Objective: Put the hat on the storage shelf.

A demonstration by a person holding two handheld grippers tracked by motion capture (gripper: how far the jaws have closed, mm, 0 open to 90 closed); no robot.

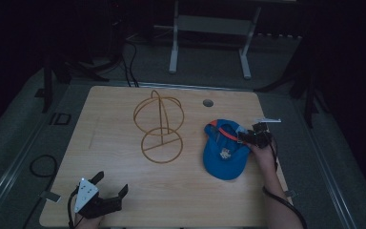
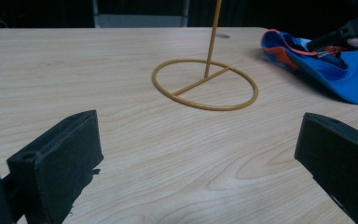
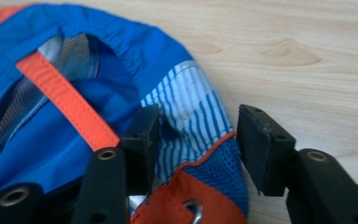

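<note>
Blue cap point(image 1: 224, 151) is lying on the table point(image 1: 124, 191) right of the wire stand point(image 1: 159, 125), and your right gripper point(image 1: 246, 137) is sitting at its back edge, jaws apart and straddling the striped rim by the orange strap point(image 3: 65, 100), not yet clamped. Soft, light fabric is likely going to fold and sag, so you're better off pinching the rim seam; your left gripper point(image 1: 110, 183) is waiting at the near edge, jaws wide apart.
</note>
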